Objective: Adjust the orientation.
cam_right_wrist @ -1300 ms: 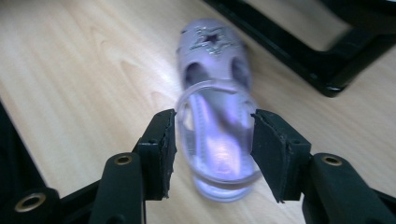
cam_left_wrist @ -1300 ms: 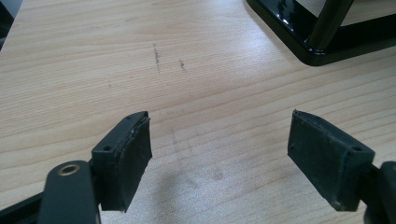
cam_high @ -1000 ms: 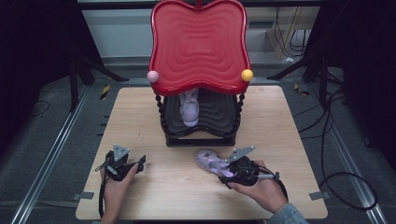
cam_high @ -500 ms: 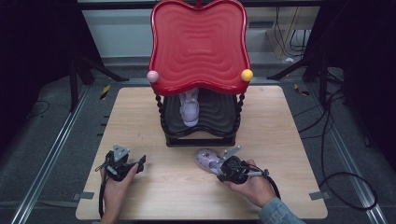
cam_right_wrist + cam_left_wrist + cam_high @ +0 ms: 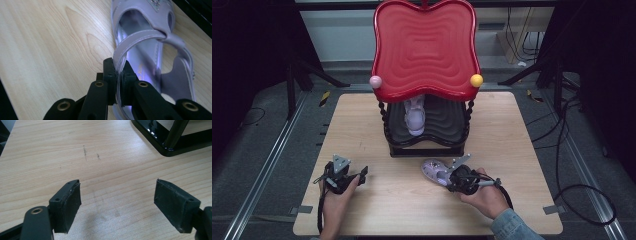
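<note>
A small lilac sandal (image 5: 434,171) lies on the wooden table (image 5: 512,130) in front of the rack. My right gripper (image 5: 451,179) has just been closing and is shut on the sandal's (image 5: 152,42) heel strap, pinched between its pads (image 5: 110,75). A second lilac sandal (image 5: 415,116) rests on the lower black shelf (image 5: 447,122) of a rack with a red wavy top (image 5: 426,47). My left gripper (image 5: 357,175) sits near the table's front left, jaws open with bare wood between its pads (image 5: 68,203).
The rack's black base (image 5: 170,142) stands ahead and to the right of my left gripper. A pink ball (image 5: 375,81) and a yellow ball (image 5: 476,80) mark the rack's top corners. Cables (image 5: 572,150) lie on the floor at right.
My right gripper has shifted slightly left onto the sandal and closed on its strap. The left gripper has stayed put.
</note>
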{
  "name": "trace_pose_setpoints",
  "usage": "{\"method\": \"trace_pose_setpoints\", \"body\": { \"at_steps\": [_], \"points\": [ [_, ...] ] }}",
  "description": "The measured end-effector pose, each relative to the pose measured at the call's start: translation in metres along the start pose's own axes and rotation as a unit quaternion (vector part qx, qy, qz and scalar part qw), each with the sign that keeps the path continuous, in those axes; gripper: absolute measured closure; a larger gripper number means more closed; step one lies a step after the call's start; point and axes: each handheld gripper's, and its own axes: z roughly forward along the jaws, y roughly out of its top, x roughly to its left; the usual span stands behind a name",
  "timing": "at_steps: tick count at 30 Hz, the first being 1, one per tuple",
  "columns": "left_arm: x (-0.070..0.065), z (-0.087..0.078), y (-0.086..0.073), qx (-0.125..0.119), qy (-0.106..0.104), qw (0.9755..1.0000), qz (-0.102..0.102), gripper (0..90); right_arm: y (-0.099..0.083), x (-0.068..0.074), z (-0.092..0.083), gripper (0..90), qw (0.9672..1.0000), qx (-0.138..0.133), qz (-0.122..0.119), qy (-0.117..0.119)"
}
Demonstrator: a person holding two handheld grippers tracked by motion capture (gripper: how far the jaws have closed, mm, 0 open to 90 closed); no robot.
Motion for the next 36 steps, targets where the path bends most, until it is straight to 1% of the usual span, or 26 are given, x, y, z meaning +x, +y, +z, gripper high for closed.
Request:
{"method": "trace_pose_setpoints", "body": {
  "at_steps": [1, 2, 3, 4, 5, 6, 7, 9, 10, 11, 12, 13, 14, 18, 19, 20, 21, 22, 23, 24, 25, 26, 27, 30, 33, 36],
  "points": [
    [0.000, 0.000, 0.000, 0.000, 0.000, 1.0000, 0.001, 20.7, 0.000, -0.001, -0.001, 86.2, 1.0000, -0.004, 0.001, 0.005],
    [0.000, 0.000, 0.000, 0.000, 0.001, 1.0000, 0.001, 20.7, 0.000, -0.004, -0.004, 86.3, 0.9996, -0.022, 0.009, 0.018],
    [0.000, 0.000, 0.000, 0.000, 0.000, 1.0000, 0.001, 20.7, 0.000, -0.004, -0.004, 86.3, 0.9996, -0.022, 0.009, 0.018],
    [-0.001, 0.000, 0.000, 0.000, 0.000, 1.0000, 0.001, 20.7, 0.000, -0.004, -0.005, 86.3, 0.9993, -0.028, 0.013, 0.023],
    [-0.001, 0.000, 0.000, 0.001, 0.000, 1.0000, 0.003, 20.2, -0.001, -0.005, -0.011, 86.3, 0.9976, -0.048, 0.029, 0.041],
    [-0.001, 0.000, 0.000, 0.002, 0.000, 1.0000, 0.003, 20.2, -0.001, -0.005, -0.011, 86.3, 0.9976, -0.048, 0.029, 0.041],
    [-0.001, 0.001, 0.000, 0.002, -0.001, 1.0000, 0.004, 19.9, -0.002, -0.006, -0.013, 86.3, 0.9969, -0.055, 0.032, 0.047],
    [-0.001, 0.001, 0.000, 0.002, -0.003, 1.0000, 0.002, 18.7, -0.004, -0.006, -0.019, 86.3, 0.9939, -0.077, 0.048, 0.062],
    [-0.001, 0.001, 0.000, 0.003, -0.005, 1.0000, 0.001, 17.4, -0.007, -0.005, -0.023, 86.3, 0.9913, -0.096, 0.058, 0.069],
    [-0.001, 0.001, 0.000, 0.003, -0.005, 1.0000, 0.001, 16.7, -0.007, -0.005, -0.023, 86.3, 0.9913, -0.096, 0.058, 0.069],
    [-0.001, 0.002, 0.000, 0.004, -0.006, 1.0000, 0.002, 16.0, -0.009, -0.005, -0.025, 86.3, 0.9892, -0.111, 0.063, 0.071],
    [-0.001, 0.002, 0.000, 0.004, -0.006, 1.0000, 0.002, 15.5, -0.009, -0.005, -0.025, 86.3, 0.9892, -0.111, 0.063, 0.071],
    [-0.002, 0.002, 0.000, 0.004, -0.006, 1.0000, 0.001, 15.5, -0.010, -0.004, -0.026, 86.3, 0.9883, -0.117, 0.068, 0.069],
    [-0.002, 0.002, -0.001, 0.005, -0.008, 1.0000, 0.002, 13.7, -0.015, -0.002, -0.034, 86.3, 0.9822, -0.151, 0.087, 0.071],
    [-0.003, 0.003, -0.001, 0.008, -0.010, 0.9999, 0.003, 12.8, -0.015, -0.001, -0.038, 86.3, 0.9796, -0.164, 0.092, 0.071],
    [-0.003, 0.003, -0.001, 0.008, -0.010, 0.9999, 0.003, 12.5, -0.015, 0.000, -0.040, 86.3, 0.9782, -0.171, 0.094, 0.070],
    [-0.003, 0.003, -0.001, 0.008, -0.010, 0.9999, 0.004, 12.5, -0.015, 0.000, -0.040, 86.3, 0.9782, -0.171, 0.094, 0.070],
    [-0.003, 0.004, -0.001, 0.008, -0.012, 0.9999, 0.004, 11.8, -0.014, 0.002, -0.043, 86.2, 0.9761, -0.181, 0.096, 0.072],
    [-0.003, 0.004, -0.001, 0.009, -0.012, 0.9999, 0.005, 10.6, -0.012, 0.004, -0.047, 86.3, 0.9729, -0.196, 0.097, 0.074],
    [-0.003, 0.004, -0.001, 0.011, -0.013, 0.9998, 0.007, 10.6, -0.012, 0.004, -0.047, 86.3, 0.9729, -0.196, 0.097, 0.074],
    [-0.004, 0.005, -0.001, 0.012, -0.014, 0.9998, 0.006, 9.7, -0.009, 0.005, -0.050, 86.3, 0.9699, -0.209, 0.101, 0.074],
    [-0.004, 0.005, -0.002, 0.013, -0.014, 0.9998, 0.008, 9.4, -0.008, 0.005, -0.052, 86.2, 0.9691, -0.213, 0.102, 0.071],
    [-0.004, 0.005, -0.002, 0.013, -0.014, 0.9998, 0.008, 9.1, -0.008, 0.005, -0.052, 86.2, 0.9691, -0.213, 0.102, 0.071],
    [-0.004, 0.005, -0.002, 0.013, -0.013, 0.9998, 0.009, 9.0, -0.004, 0.005, -0.055, 86.3, 0.9669, -0.221, 0.108, 0.066],
    [-0.004, 0.006, -0.002, 0.013, -0.013, 0.9998, 0.009, 9.0, 0.000, 0.003, -0.057, 86.2, 0.9661, -0.226, 0.110, 0.058],
    [-0.005, 0.006, -0.002, 0.014, -0.014, 0.9998, 0.011, 9.0, 0.002, 0.001, -0.060, 86.3, 0.9618, -0.241, 0.118, 0.054]
  ]
}}
